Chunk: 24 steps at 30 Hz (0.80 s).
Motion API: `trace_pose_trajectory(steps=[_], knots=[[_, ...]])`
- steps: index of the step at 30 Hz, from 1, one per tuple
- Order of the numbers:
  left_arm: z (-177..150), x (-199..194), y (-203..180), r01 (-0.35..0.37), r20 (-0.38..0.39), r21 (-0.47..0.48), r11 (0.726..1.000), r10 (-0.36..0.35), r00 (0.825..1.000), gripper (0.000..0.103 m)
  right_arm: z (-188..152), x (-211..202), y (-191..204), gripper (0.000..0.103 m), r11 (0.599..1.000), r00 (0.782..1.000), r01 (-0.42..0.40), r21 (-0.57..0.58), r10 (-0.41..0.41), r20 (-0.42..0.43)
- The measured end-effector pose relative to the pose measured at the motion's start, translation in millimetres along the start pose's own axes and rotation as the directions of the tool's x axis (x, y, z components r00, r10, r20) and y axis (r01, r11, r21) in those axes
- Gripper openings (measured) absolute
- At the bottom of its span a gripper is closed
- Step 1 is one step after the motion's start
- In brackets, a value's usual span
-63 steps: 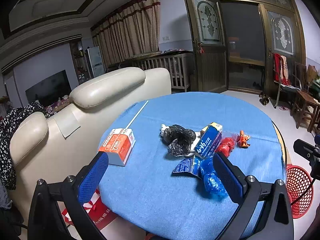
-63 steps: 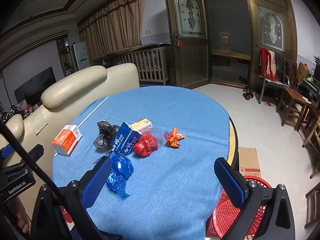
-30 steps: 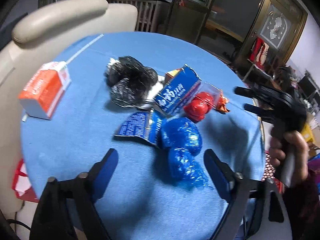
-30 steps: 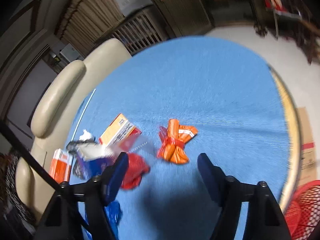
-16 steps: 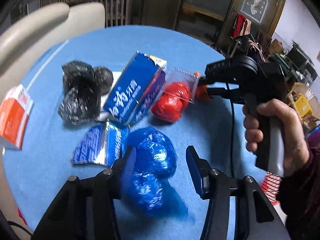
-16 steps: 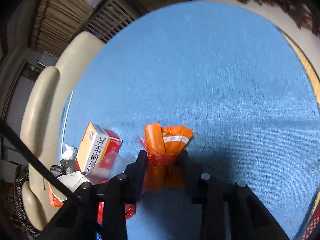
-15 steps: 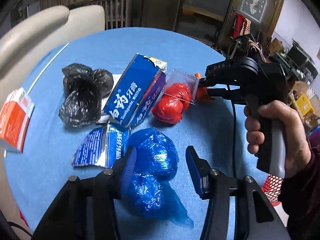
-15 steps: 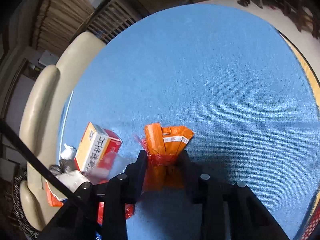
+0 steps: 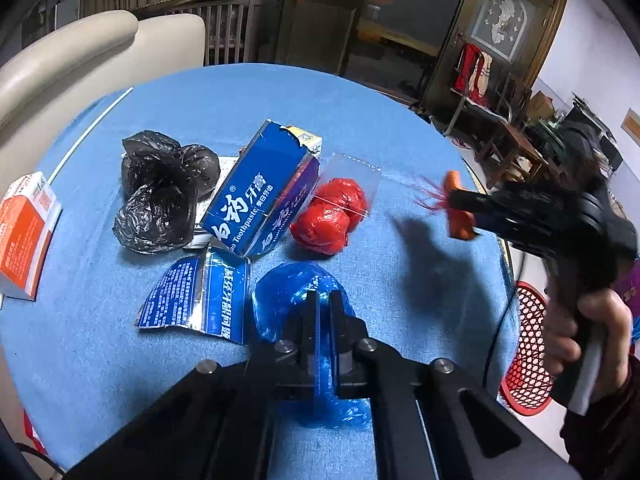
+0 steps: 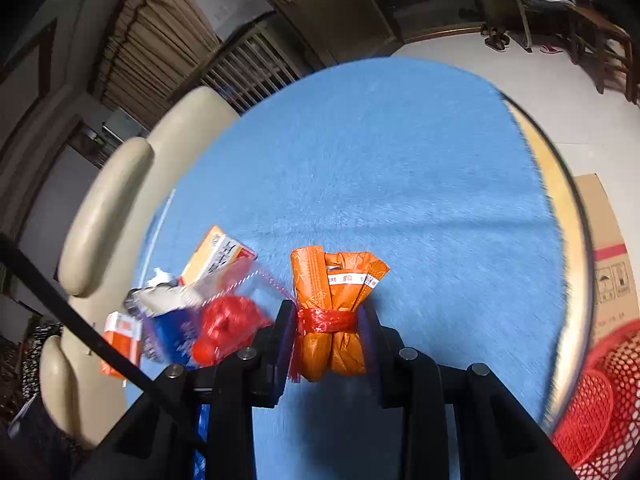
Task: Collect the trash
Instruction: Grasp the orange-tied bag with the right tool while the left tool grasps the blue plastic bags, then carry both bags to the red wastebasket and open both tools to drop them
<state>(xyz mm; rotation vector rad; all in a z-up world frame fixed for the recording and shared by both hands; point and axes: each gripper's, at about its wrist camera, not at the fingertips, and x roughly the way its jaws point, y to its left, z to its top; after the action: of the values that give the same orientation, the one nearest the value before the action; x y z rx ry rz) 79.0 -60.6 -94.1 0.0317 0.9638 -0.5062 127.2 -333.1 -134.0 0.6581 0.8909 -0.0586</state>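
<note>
Left wrist view, left claw (image 9: 323, 312) pinching blue bag (image 9: 280, 300), bag's rear hidden, right claw (image 10: 326, 334) clamping orange bundle (image 10: 334, 304)

Dim indoor light, fisheye warp w/ dark corners, right view motion-blurred.

bare tablecloth (image 10: 400, 184) beyond the trash pile (image 9: 256, 208)

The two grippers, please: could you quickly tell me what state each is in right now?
Left gripper: shut on the crumpled blue plastic bag.
Right gripper: shut on the orange wrapper bundle tied with red string.
</note>
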Motion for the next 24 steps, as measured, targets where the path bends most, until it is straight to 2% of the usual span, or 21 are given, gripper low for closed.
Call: trace_pose_trajectory(steps=[4,8,10,12,13,16,21,23,24], knots=[[-8,-3,5,0.050,-0.012,-0.033,0.998,-0.051,0.999,0.004,-11,-25,-3,0.034,1.000,1.000,-0.024,-0.012,0.025,0.016],[-16,-12,11,0.065,-0.014,-0.062,0.996,-0.066,0.998,0.007,-23,-40,-10,0.034,0.999,0.999,-0.045,-0.015,0.046,0.025],[-20,-17,14,0.065,-0.007,-0.068,0.996,-0.066,0.998,0.024,-31,-46,-15,0.034,0.998,0.998,-0.059,-0.019,0.059,0.023],[-23,-22,19,0.043,0.021,-0.086,0.995,-0.041,0.999,0.065,-36,-52,-21,0.034,0.998,0.998,-0.065,-0.026,0.065,0.020],[-23,-25,21,0.033,0.039,-0.096,0.995,-0.029,0.999,0.068,-39,-55,-22,0.034,0.997,0.997,-0.068,-0.029,0.068,0.023],[-19,-22,20,0.024,0.035,-0.099,0.995,-0.021,0.999,0.068,-49,-67,-34,0.034,0.997,0.997,-0.069,-0.031,0.069,0.025],[-13,-2,2,-0.022,0.001,-0.033,0.999,0.022,1.000,0.068,-55,-79,-41,0.034,0.996,0.995,-0.085,-0.023,0.086,0.050],[-12,16,-6,-0.093,-0.047,0.002,0.996,0.093,0.995,0.068,-56,-81,-44,0.034,0.996,0.995,-0.086,-0.026,0.088,0.054],[-13,24,-5,-0.103,-0.063,0.002,0.995,0.103,0.993,0.059,-56,-82,-46,0.034,0.996,0.995,-0.088,-0.025,0.089,0.053]])
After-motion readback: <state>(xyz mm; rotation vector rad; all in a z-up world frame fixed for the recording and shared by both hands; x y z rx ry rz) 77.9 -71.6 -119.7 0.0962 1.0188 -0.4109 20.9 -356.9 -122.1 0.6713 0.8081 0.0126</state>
